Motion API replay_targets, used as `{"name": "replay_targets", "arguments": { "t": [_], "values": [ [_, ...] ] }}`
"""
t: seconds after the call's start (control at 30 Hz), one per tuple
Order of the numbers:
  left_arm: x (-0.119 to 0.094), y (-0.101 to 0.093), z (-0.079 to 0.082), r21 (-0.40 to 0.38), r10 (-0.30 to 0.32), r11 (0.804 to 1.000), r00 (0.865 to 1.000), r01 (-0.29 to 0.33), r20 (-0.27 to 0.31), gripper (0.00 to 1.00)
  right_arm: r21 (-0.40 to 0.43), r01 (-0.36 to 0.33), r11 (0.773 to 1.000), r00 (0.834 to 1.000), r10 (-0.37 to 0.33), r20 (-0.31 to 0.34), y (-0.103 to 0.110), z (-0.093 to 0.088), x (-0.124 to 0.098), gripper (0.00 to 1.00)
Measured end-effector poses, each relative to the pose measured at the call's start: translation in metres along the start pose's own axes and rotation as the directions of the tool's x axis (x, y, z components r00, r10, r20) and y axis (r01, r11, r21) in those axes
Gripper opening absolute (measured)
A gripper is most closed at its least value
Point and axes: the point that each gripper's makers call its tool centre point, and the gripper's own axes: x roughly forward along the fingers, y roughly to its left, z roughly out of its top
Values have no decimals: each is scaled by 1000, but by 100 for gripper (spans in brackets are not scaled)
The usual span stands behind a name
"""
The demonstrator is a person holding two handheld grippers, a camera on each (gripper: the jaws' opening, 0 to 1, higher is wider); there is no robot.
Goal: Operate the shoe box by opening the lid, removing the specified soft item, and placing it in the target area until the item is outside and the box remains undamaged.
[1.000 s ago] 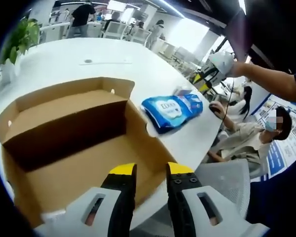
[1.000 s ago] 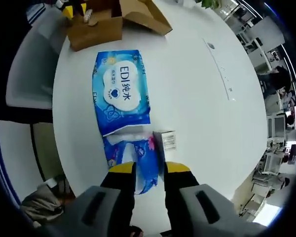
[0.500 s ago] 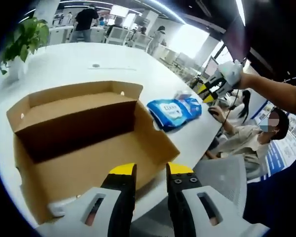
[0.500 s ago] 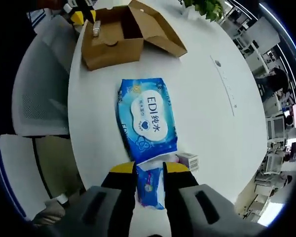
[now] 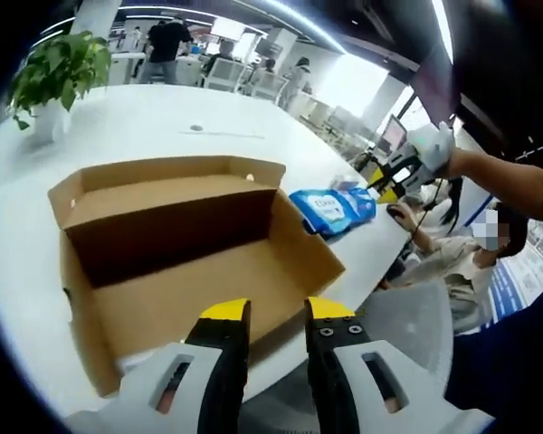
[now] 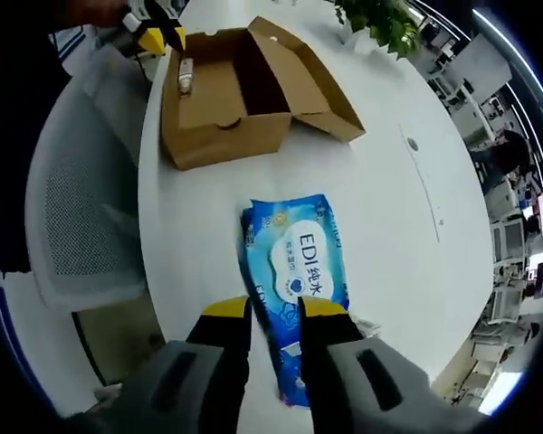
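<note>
The brown cardboard shoe box (image 5: 190,262) stands open on the white table, its lid (image 6: 312,77) folded back. My left gripper (image 5: 276,312) hovers open at the box's near edge with nothing between its fingers; in the right gripper view the left gripper (image 6: 154,34) sits at the box's far end. A blue wipes pack (image 6: 299,262) lies flat on the table beside the box (image 6: 222,99). My right gripper (image 6: 273,309) stands open above the pack's near end. Seen in the left gripper view, the right gripper (image 5: 400,170) hangs in the air beyond the pack (image 5: 337,206).
A small white object (image 6: 185,72) lies inside the box. A small white carton (image 6: 366,325) rests by the pack. A potted plant (image 5: 59,72) stands on the table's far side. A grey mesh chair (image 6: 72,208) is by the table edge, and a person (image 5: 452,244) sits nearby.
The right gripper has drawn back and up from the wipes pack, which stays flat on the table. The left gripper's view has shifted slightly; the box has not moved.
</note>
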Motion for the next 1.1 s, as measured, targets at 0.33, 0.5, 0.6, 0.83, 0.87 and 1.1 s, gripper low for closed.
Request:
{"name": "replay_targets", "arguments": {
  "t": [0.33, 0.5, 0.6, 0.83, 0.87, 1.1],
  "values": [
    [-15, 23, -5, -24, 21, 999, 1000, -21, 11, 22, 29, -35, 999, 996, 32, 85, 19, 43, 13, 18],
    [-19, 33, -6, -35, 34, 999, 999, -34, 11, 22, 14, -58, 998, 989, 56, 136, 36, 72, 18, 17],
    [-21, 37, -6, -58, 33, 998, 999, -32, 14, 22, 15, -79, 997, 984, 76, 160, 43, 85, 21, 16],
    [-24, 40, -7, -102, 33, 994, 999, -31, 18, 22, 49, -108, 993, 964, 92, 250, 49, 115, 23, 16],
    [-24, 40, -8, -97, 36, 995, 999, -34, 14, 22, 44, -109, 993, 961, 94, 259, 51, 120, 22, 16],
    [-26, 43, -9, -81, 46, 996, 999, -46, 2, 20, -1, -137, 991, 946, 131, 297, 65, 151, 32, 15]
  ]
}}
